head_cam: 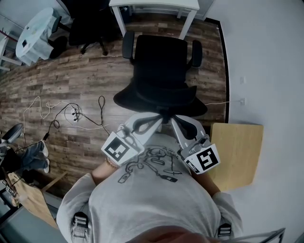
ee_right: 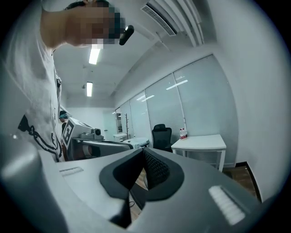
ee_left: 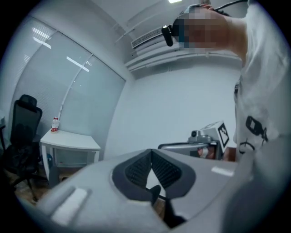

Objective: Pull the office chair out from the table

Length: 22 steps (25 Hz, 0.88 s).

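Left gripper [ee_left: 151, 152]: jaws pressed fully together, nothing clamped between. Right gripper [ee_right: 142, 154]: jaws likewise together, empty. Both held side by side close to the chest, pointing roughly level. Office chair [head_cam: 160, 71]: on the wood floor [head_cam: 85, 80], directly ahead of both grippers, backrest nearest the person, seat toward the white table [head_cam: 154, 4], held by neither gripper.
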### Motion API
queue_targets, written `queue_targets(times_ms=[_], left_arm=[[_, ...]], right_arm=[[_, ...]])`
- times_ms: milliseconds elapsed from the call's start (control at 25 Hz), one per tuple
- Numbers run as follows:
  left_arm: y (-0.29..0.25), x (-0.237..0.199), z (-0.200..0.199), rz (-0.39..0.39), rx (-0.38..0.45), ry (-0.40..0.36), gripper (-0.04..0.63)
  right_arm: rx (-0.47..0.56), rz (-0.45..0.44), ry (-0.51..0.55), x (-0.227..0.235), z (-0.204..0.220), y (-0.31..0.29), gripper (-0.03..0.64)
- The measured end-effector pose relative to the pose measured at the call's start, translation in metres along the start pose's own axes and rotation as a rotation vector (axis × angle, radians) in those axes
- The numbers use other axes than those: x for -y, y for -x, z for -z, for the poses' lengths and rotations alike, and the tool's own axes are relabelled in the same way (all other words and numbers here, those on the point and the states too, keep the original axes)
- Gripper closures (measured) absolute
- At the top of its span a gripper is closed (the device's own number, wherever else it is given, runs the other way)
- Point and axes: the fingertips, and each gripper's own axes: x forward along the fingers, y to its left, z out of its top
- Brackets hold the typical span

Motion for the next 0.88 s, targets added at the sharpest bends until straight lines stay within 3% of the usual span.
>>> queue_targets(times_ms=[880], left_arm=[[-0.013, 0.001, 0.003, 0.016, -0.023, -0.021, 0.594]], right_arm=[[0.022, 0.018, -0.003, 0.007, -0.009, 0.001, 0.609]])
